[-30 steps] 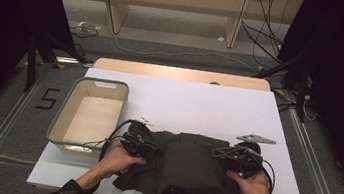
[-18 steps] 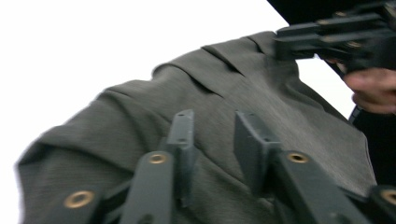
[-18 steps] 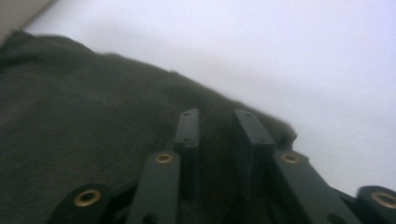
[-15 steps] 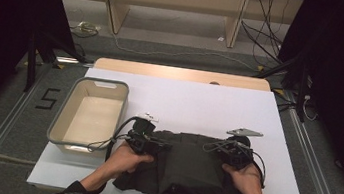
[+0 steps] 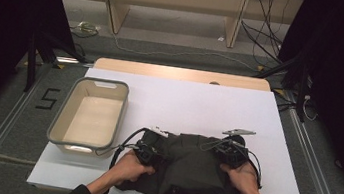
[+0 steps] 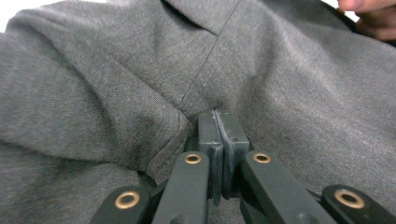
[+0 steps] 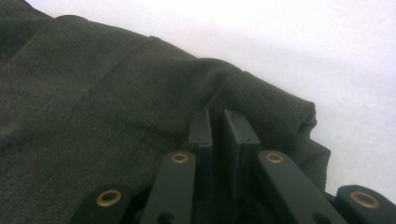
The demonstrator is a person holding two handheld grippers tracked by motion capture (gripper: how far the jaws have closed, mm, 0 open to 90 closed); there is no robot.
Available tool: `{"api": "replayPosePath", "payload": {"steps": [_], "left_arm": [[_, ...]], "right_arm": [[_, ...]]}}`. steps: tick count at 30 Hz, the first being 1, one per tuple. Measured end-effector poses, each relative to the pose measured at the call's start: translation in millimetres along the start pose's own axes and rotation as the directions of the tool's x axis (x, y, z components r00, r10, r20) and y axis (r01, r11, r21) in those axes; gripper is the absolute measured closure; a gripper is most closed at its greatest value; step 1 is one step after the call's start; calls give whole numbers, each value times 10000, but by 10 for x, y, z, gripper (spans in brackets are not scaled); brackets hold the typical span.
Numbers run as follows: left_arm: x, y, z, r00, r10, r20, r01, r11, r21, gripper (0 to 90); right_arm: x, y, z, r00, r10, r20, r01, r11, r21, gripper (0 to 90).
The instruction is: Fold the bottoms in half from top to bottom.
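**Fold in progress: both grippers have carried the garment's far edge a little farther forward**

Dark grey garment (image 5: 186, 167) lies bunched on the near half of the white table (image 5: 185, 98), between the two hands, just right of the beige tub (image 5: 89, 116) and apart from it.

Change over the last second: both grippers moved slightly away from the person, toward the table's middle, and the cloth went with them. The far edge looks more squared than it did a second ago.

Left gripper (image 6: 218, 122): jaws pressed together, a ridge of grey fabric caught at a seam junction. Clenched on the garment.

Right gripper (image 7: 217, 122): jaws nearly together with a thin gap, and a rolled edge of cloth runs between them. I read it as pinching the garment's corner, white table just beyond.

High view puts the left gripper (image 5: 149, 150) on the left upper corner, the right gripper (image 5: 228, 150) on the right upper corner.

Judgement: spreading or fold-over step, mid-way. Both grips look good; next, keep the tension even so neither corner slips.
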State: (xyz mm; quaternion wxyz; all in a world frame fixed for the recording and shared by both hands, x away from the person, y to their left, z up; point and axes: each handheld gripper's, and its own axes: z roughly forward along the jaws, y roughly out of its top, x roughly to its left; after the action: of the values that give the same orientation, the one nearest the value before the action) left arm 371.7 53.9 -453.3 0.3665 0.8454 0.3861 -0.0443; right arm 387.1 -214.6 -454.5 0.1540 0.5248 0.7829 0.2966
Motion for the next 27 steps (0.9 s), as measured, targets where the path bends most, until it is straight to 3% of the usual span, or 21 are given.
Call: {"api": "replayPosePath", "payload": {"steps": [2,6,9,13,15,17,19,21,27], "left_arm": [[25,4,-6,9999,-110,119,110,9999,-5,888],[51,2,-85,9980,-412,482,425,9988,-262,865],[60,13,-192,9966,-501,657,541,9967,-604,769],[86,38,-343,9954,-646,708,718,9919,-1050,594],[95,53,-394,9962,-644,581,713,9894,-1264,506],[113,64,-452,9976,-672,193,692,9882,-1364,415],[153,56,-500,9965,-828,71,829,9846,-1539,374],[194,42,-534,9946,-1030,-115,999,9819,-1608,332],[295,-23,-581,9844,-1660,-583,1558,9763,-1502,231]], "right_arm": [[-17,4,-16,10000,9,-55,-9,10000,-69,806],[-77,22,-117,9981,333,-527,-355,9984,-432,676],[-127,32,-252,9970,265,-732,-321,9966,-759,525],[-199,-5,-414,9936,503,-1011,-608,9927,-1039,398],[-235,-22,-482,9921,659,-1069,-787,9896,-1203,339],[-266,-24,-523,9898,806,-1177,-949,9881,-1210,280],[-291,-32,-552,9874,955,-1265,-1104,9870,-1165,242],[-309,-46,-571,9837,1066,-1448,-1226,9867,-1069,187],[-340,-116,-616,9782,1371,-1561,-1532,9835,-964,160]]}}
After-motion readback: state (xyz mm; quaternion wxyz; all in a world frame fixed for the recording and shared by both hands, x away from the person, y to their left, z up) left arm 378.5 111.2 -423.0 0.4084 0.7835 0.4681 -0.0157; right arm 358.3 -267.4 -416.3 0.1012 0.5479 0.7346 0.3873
